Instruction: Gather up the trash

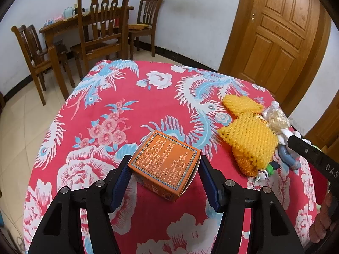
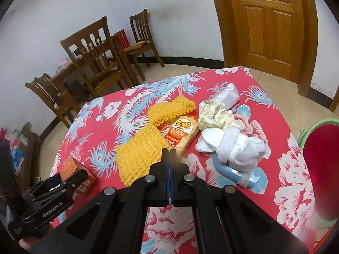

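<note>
The spread left gripper [image 1: 164,169] straddles the orange printed cardboard box [image 1: 164,164] and should pinch its side walls squarely, gently, while the right gripper [image 2: 169,154] stays out of it, pinched together and empty.

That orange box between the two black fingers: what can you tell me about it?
The orange box looks like thin printed cardboard, squarish, its top face covered in small pale text inside a decorative border. It sits corner-on to the left camera, on the red floral tablecloth, between the open blue-padded fingers of the left gripper. Whether the pads touch it is unclear. A flap shows at its far edge. Yellow foam netting lies apart, to its right.
</note>
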Demonstrator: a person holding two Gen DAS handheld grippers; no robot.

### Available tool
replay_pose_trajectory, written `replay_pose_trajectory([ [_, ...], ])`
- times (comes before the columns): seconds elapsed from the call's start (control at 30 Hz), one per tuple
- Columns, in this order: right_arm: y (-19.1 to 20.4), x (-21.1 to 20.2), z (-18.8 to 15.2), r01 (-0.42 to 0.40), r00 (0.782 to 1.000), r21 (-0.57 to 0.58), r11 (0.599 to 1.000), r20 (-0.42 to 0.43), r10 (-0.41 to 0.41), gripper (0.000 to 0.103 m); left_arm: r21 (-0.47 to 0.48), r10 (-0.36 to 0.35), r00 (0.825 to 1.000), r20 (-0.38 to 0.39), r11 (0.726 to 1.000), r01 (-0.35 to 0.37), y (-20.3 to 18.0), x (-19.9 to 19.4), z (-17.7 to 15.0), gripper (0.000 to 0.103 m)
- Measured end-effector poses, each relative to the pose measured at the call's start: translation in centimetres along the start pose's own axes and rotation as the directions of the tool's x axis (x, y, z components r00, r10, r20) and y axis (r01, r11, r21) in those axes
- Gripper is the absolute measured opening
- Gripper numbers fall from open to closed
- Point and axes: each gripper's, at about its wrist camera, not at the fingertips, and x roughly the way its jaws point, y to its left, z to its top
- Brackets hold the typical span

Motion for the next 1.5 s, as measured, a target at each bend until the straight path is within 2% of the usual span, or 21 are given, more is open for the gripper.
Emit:
replay_pose_trajectory([
  [0.1, -0.2, 0.3, 0.1, -0.037, 0.999, 0.03, 0.999, -0.018, 0.038, 0.005, 0.0, 0.0, 1.0, 0.001, 1.0, 0.0, 0.0, 0.0, 0.1, 0.064],
  [0.13, -0.2, 0.4, 0.2, -0.044, 0.999, 0.035, 0.998, -0.023, 0.045, 0.014, -0.001, 0.0, 1.0, 0.001, 1.0, 0.0, 0.0, 0.0, 0.1, 0.064],
  [0.17, -0.1, 0.6, 0.2, -0.04, 0.999, 0.035, 0.999, -0.026, 0.041, 0.03, -0.001, 0.001, 1.0, 0.001, 1.0, -0.001, -0.1, 0.0, 0.1, 0.064],
  [0.23, 0.3, 0.9, 0.4, -0.028, 0.999, 0.025, 0.999, -0.02, 0.029, 0.047, -0.001, 0.001, 1.0, 0.001, 1.0, -0.001, -0.1, -0.1, 0.0, 0.064],
  [0.33, 0.9, 1.7, 0.6, -0.019, 0.999, -0.006, 1.0, -0.035, 0.019, 0.049, -0.005, 0.002, 1.0, -0.002, 1.0, -0.002, 0.0, 0.1, 0.1, 0.064],
  [0.5, 1.8, 4.0, 0.8, 0.02, 0.997, -0.041, 0.999, -0.073, -0.023, 0.05, -0.011, 0.002, 1.0, -0.005, 1.0, -0.002, 0.2, 0.3, 0.1, 0.064],
  [0.6, 1.8, 4.8, 0.7, 0.017, 0.996, -0.04, 0.999, -0.09, -0.021, 0.05, -0.015, 0.003, 1.0, -0.008, 1.0, -0.003, 0.3, 0.4, 0.1, 0.064],
  [0.63, 1.8, 5.0, 0.6, 0.016, 0.995, -0.041, 0.999, -0.097, -0.019, 0.047, -0.016, 0.003, 1.0, -0.008, 1.0, -0.003, 0.4, 0.4, 0.0, 0.064],
  [0.67, 1.8, 5.2, 0.5, 0.012, 0.995, -0.042, 0.999, -0.1, -0.016, 0.039, -0.018, 0.003, 1.0, -0.009, 1.0, -0.003, 0.4, 0.5, 0.1, 0.064],
  [0.77, 1.7, 5.3, 0.4, 0.004, 0.995, -0.042, 0.999, -0.1, -0.008, 0.026, -0.018, 0.002, 1.0, -0.011, 1.0, -0.002, 0.4, 0.6, 0.0, 0.064],
  [0.83, 1.7, 5.0, 0.4, 0.002, 0.996, -0.04, 0.999, -0.09, -0.005, 0.021, -0.018, 0.002, 1.0, -0.011, 1.0, -0.002, 0.4, 0.6, 0.0, 0.064],
  [1.03, 1.2, 3.3, 0.7, -0.01, 0.999, -0.002, 1.0, -0.044, 0.01, 0.019, -0.017, 0.001, 1.0, -0.003, 1.0, -0.001, 0.2, 0.3, 0.0, 0.064],
  [1.5, 0.1, -3.8, 1.0, -0.045, 0.996, 0.033, 0.998, 0.079, 0.043, 0.019, 0.008, -0.021, 0.999, 0.038, 1.0, 0.021, -1.4, -2.1, 0.2, 0.064],
])
